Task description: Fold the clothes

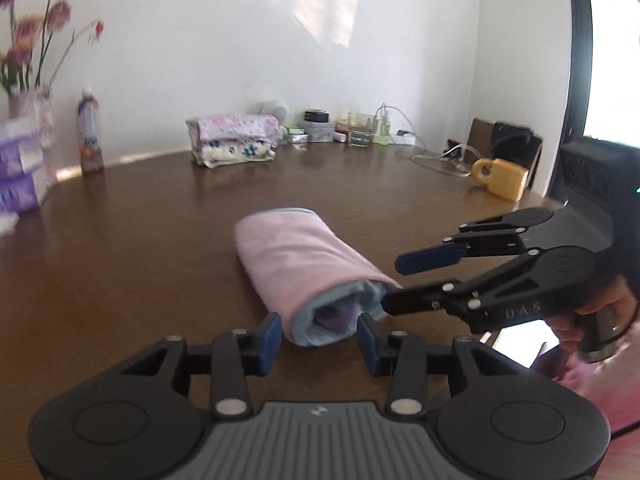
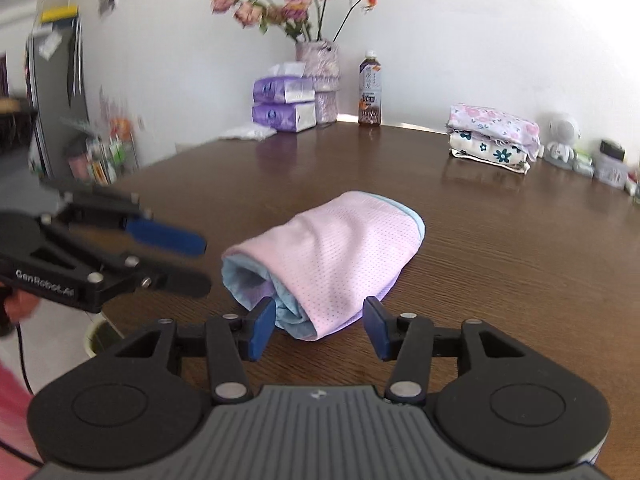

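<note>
Left wrist view: both the left gripper (image 1: 318, 338) and right gripper (image 1: 394, 282) hang spread beside the folded pink garment (image 1: 308, 272) on the tabletop (image 1: 140, 248), apparently finished.

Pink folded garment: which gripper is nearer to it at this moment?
Close call, probably the right. The right gripper straddles the near end of the pink folded garment, jaws open. The left gripper sits open at its rolled end, just short of touching.

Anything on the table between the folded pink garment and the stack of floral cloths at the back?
No, that stretch is bare brown table. The right wrist view shows it clearest, from the pink garment to the floral stack.
</note>
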